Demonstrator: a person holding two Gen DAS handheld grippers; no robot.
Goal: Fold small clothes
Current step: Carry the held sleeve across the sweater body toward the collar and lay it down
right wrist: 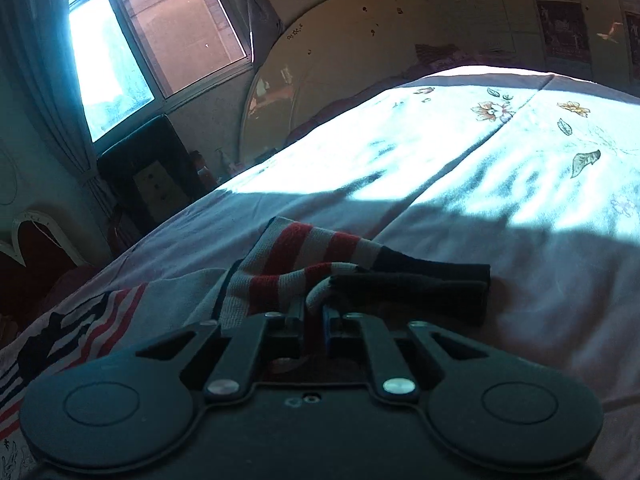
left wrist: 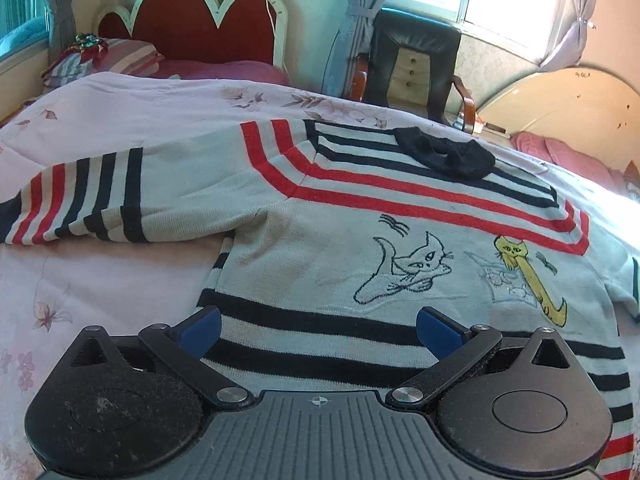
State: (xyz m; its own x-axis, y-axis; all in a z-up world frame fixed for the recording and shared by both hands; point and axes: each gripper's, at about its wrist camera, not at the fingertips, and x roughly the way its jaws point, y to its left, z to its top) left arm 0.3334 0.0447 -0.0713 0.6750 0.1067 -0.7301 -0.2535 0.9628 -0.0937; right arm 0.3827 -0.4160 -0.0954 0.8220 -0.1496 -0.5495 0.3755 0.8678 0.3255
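Note:
A small grey knit sweater (left wrist: 340,248) with red and navy stripes, a black collar and embroidered cats lies flat, front up, on the bed. Its left sleeve (left wrist: 80,200) stretches out to the left. My left gripper (left wrist: 318,330) is open and empty over the striped bottom hem. My right gripper (right wrist: 314,316) is shut on the sweater's right sleeve (right wrist: 320,268), pinching a fold of the fabric near the dark cuff (right wrist: 440,284). The sleeve is bunched and lifted a little off the bedspread.
The pale floral bedspread (left wrist: 100,280) covers the bed, sunlit to the right (right wrist: 460,140). A red headboard (left wrist: 192,24) and pillows (left wrist: 104,58) are at the far end. A black chair (left wrist: 412,64) and a cream round board (right wrist: 340,80) stand beside the bed under the window.

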